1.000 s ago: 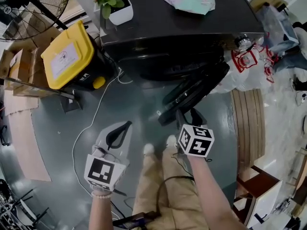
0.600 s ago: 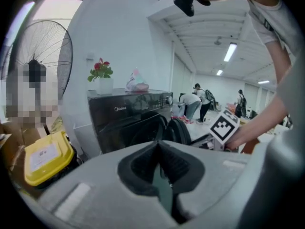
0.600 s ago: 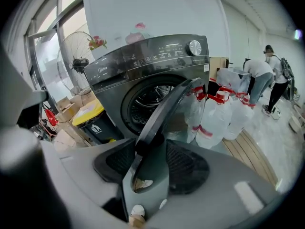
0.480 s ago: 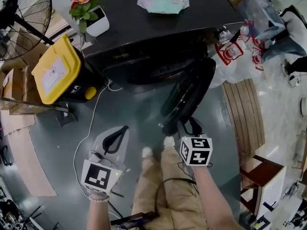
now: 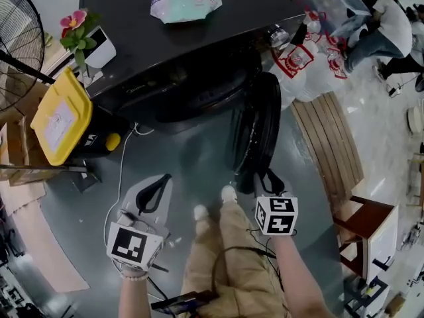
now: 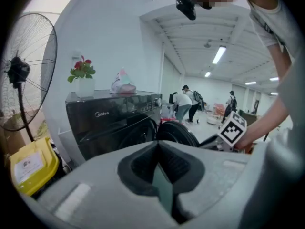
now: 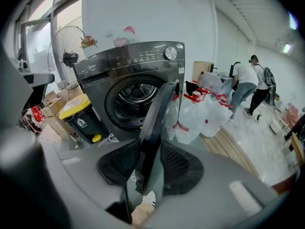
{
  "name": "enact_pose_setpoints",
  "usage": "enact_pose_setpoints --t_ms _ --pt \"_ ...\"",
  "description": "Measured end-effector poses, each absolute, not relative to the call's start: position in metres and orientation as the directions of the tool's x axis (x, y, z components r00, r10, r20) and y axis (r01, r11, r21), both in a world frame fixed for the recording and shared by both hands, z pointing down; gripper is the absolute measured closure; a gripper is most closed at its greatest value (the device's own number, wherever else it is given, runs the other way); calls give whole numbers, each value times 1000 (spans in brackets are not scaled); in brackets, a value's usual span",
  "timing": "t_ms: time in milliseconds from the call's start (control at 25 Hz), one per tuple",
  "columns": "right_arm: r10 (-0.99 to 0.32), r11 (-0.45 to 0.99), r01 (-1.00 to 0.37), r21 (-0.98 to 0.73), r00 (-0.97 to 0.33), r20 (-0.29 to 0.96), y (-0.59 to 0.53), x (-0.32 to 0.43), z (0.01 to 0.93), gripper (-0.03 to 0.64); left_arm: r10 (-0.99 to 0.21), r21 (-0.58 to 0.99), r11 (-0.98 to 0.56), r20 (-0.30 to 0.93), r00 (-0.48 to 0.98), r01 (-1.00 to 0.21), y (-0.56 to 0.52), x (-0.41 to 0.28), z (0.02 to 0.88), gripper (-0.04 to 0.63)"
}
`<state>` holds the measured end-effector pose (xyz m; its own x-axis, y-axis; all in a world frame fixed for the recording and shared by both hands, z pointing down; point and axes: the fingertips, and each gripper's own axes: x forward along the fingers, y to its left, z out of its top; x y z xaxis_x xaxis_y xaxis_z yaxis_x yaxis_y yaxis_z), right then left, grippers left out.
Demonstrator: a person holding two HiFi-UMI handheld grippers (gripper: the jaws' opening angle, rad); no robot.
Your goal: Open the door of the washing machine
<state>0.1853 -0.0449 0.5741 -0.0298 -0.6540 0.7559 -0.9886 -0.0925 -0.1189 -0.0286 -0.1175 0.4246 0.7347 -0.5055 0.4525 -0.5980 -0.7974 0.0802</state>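
**Right gripper on the open door, left gripper idle**

In my head view the dark grey front-loading washing machine (image 5: pixel 132 38) fills the 12 o'clock area. Its round black glass-fronted door (image 5: pixel 257 128) stands open, edge-on to me and reaching from the drum mouth down toward 1 o'clock.

My right gripper (image 5: pixel 265 177) sits at about 5 o'clock, pitched steeply down, with the right forearm (image 5: pixel 301 280) running back to the lower edge. In the right gripper view the door's free edge stands upright between the jaws (image 7: pixel 150 163). They have just been closing and are about half open now, and the pads look to be against both faces of the edge.

My left gripper (image 5: pixel 161 179) is at 7 o'clock, well apart from the door. It is tilted only slightly downward and points toward the machine, with the left hand (image 5: pixel 136 273) behind its marker cube. In the left gripper view its jaws (image 6: pixel 159 168) are fully together with nothing in them.

A black bin with a yellow lid (image 5: pixel 59 118) stands at 10 o'clock beside the machine.
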Motion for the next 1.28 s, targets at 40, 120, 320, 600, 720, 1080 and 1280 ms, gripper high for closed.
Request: enact_pose_setpoints --t_ms 40,120,320,600,720,1080,1280 --pt "-652 -102 -989 -105 -13 758 -41 191 574 485 -499 82 -804 447 742 -590 -118 -25 424 601" --pt "-649 -121 -990 -77 20 761 -34 204 573 488 -485 90 -812 443 754 -576 -118 -17 423 601" --pt "-638 -181 -983 -22 100 764 -19 237 573 495 -451 105 -832 445 774 -545 -114 -4 426 601" --pt "-615 -250 -966 64 210 760 -2 280 575 499 -415 116 -853 442 796 -509 -115 13 433 601" --pt "-612 -254 -962 98 238 754 1 297 577 499 -405 119 -858 441 801 -500 -117 19 436 601" --pt "-611 -212 -954 213 299 733 3 334 580 497 -385 124 -869 438 812 -479 -120 32 446 601" --pt "-597 -222 -945 240 326 733 4 347 581 497 -391 123 -866 437 810 -484 -120 32 446 601"
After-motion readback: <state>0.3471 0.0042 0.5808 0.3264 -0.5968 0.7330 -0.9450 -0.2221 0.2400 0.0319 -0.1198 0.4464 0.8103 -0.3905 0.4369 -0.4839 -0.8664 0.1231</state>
